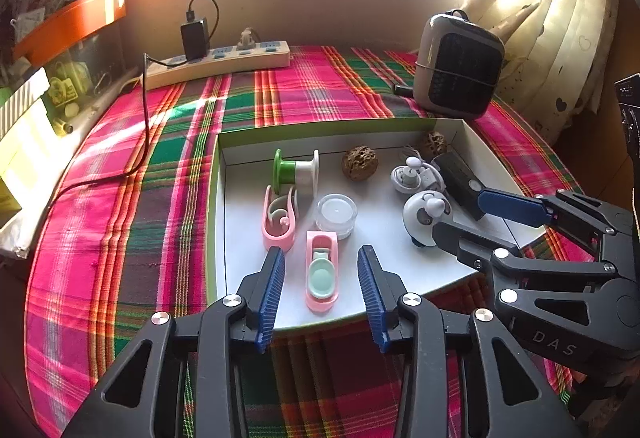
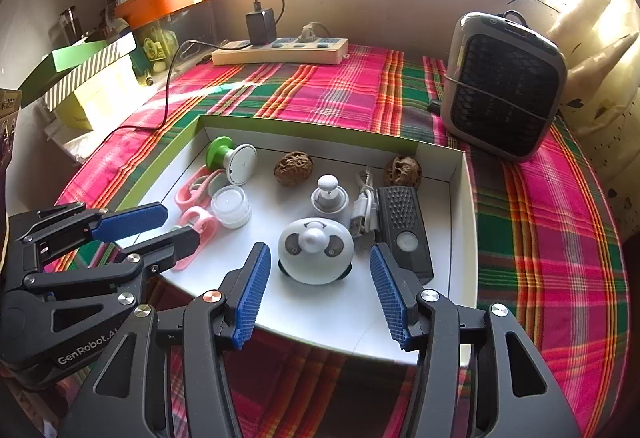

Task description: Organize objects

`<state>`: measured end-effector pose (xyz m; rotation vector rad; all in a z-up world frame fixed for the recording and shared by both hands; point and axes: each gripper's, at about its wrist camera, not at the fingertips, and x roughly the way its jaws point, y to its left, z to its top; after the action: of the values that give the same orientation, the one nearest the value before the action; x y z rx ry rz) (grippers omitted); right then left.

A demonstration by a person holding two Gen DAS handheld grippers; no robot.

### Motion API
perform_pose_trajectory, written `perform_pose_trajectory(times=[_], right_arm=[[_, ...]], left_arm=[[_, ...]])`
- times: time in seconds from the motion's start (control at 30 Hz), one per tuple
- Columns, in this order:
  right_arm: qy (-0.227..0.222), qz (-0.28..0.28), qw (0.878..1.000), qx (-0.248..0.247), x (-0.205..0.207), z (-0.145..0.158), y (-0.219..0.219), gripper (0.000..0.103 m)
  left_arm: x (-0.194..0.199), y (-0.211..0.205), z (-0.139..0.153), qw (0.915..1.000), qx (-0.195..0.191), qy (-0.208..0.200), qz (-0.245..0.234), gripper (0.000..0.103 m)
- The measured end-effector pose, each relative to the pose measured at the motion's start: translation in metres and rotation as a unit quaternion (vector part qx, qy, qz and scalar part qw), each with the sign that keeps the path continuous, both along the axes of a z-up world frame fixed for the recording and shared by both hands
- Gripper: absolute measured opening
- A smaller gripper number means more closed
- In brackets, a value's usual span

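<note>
The worktop (image 1: 320, 86), under a plaid cloth, carries a shallow white tray (image 1: 472, 134) with green outer walls; every small task item lies inside it.

Left tool (image 1: 321, 278): jaws spread, nothing pinched. A pink clip with a mint insert (image 1: 322, 272) lies on the tray floor between the pads, touching neither. Its long axis runs twelve to six in the left wrist view, in line with the fingers, so a straight closing would take it across its narrow width. This tool is the nearer of the two to the clip. A second pink clip (image 1: 279, 222) lies at eleven o'clock, a candle jar (image 1: 336, 215) at twelve, and a green-and-white spool (image 1: 297, 171) beyond.

Right tool (image 2: 320, 294): jaws spread, nothing pinched. The white panda-faced gadget (image 2: 316, 250) sits just ahead at twelve o'clock, between the pad tips and apart from both. This tool is the nearer to it. At two o'clock lies a black remote-like unit (image 2: 404, 226), long axis twelve to six.

Judgement: each tool stands ready over its own item; which goes next cannot be told.

Legible writing: "GenRobot.AI" on the left tool's body in the right wrist view; "DAS" on the right tool's body in the left wrist view. No other label is readable.
</note>
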<state>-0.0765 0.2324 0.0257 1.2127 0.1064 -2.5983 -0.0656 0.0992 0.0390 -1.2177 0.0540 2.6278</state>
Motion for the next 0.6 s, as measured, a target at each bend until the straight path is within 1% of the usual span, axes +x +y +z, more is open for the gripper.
perform_pose_trajectory(times=[0.27,0.33,0.4,0.6], right_arm=[[0.011,-0.019,1.000,-0.012,0.018,0.005,0.007,0.054],[0.018,-0.022,0.999,-0.015,0.023,0.008,0.008,0.055],[0.026,-0.027,0.999,-0.013,0.029,0.010,0.008,0.058],[0.039,-0.033,0.999,-0.019,0.047,0.016,0.011,0.059]], left_arm=[[0.019,-0.002,0.007,0.9999,-0.001,0.008,0.010,0.038],[0.025,-0.003,0.010,0.9998,-0.002,0.013,0.012,0.038],[0.031,-0.002,0.012,0.9998,-0.003,0.017,0.013,0.038],[0.049,-0.005,0.013,0.9995,-0.006,0.025,0.020,0.038]])
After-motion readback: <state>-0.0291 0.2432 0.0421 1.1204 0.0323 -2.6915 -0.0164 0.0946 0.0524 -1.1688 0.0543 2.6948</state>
